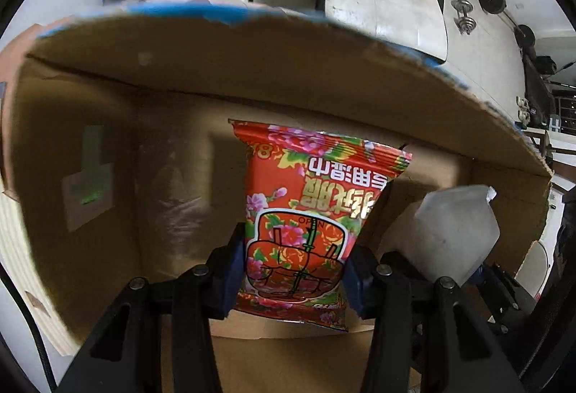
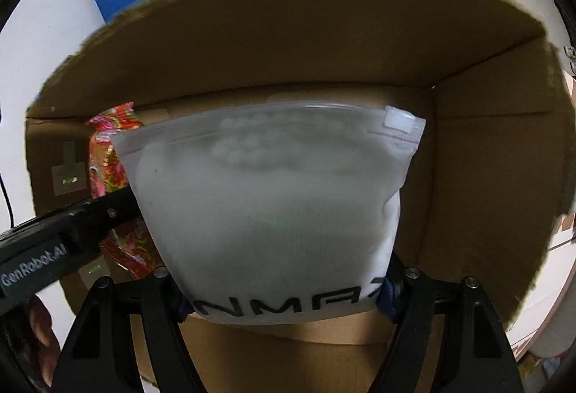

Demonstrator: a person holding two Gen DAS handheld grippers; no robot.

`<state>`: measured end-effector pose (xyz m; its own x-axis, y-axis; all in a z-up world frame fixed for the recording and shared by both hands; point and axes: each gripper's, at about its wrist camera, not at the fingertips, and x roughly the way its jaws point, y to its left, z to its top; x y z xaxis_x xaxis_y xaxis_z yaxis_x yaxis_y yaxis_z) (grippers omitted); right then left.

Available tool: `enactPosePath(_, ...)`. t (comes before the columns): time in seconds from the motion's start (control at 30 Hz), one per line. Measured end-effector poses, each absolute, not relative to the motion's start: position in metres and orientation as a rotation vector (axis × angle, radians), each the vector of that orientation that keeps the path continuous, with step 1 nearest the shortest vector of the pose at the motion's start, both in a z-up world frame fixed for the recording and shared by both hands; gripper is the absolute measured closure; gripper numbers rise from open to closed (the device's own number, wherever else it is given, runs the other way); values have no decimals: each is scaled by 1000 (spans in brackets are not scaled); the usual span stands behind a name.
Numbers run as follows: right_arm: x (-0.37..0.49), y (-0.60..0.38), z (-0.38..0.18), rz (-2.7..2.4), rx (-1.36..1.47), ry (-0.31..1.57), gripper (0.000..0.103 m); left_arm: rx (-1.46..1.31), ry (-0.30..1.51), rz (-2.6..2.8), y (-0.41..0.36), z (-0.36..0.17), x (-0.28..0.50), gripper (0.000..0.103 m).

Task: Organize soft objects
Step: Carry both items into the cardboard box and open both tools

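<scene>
Down the left wrist view first: left gripper (image 1: 293, 270) pinching a red floral-print foil packet (image 1: 309, 213) by its near end, blue pads pressed on both sides. Packet held upright inside a big open brown cardboard box (image 1: 252, 69), above the box floor, roughly centre. Printing reads upside down from here: Chinese characters across the far half, a small "OPEN" on the white-outlined flap near the fingers. Off to the right, corner of a frosted white plastic zip pouch (image 1: 453, 231) poking in just beside the packet.

Over on the right wrist view: right gripper (image 2: 284, 303) clamped on that same frosted pouch (image 2: 270, 206) at its near edge, slider zip at the far right corner, something lumpy and pale inside but too cloudy to tell what. Black letters along the near edge, upside down, look like "NMA" plus more cut off. Red packet (image 2: 115, 148) peeking out on the left, with the other tool's black arm (image 2: 54, 249) marked "GenRobot.AI" crossing in front.

Looks like the placing step, both soft items already inside the box. Next move probably calls for lowering each to the floor side by side, then spreading the fingers without dragging either one back out.
</scene>
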<state>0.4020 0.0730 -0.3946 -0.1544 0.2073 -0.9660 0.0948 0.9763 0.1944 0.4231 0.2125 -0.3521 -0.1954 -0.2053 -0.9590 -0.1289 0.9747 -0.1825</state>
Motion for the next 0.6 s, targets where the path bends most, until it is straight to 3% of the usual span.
enactPosePath(0.1,396,77,-399,95,211,1734,23,-209,1779,-91,204,-350,420,55)
enactPosePath(0.13,393,82,-396,93,200,1738,23,-194,1777,-103,202,-346,419,45)
enactPosePath(0.27,370,80,-389,97,182,1724,14,-172,1723,-105,200,-321,416,28)
enactPosePath(0.33,356,79,-379,113,196,1708,7,-154,1692,-100,201,-305,411,14)
enactPosePath(0.43,332,78,-363,114,171,1676,0,-118,1632,-84,202,-280,398,10)
enactPosePath(0.6,291,72,-345,117,133,1598,0,-56,1507,-57,206,-241,364,5)
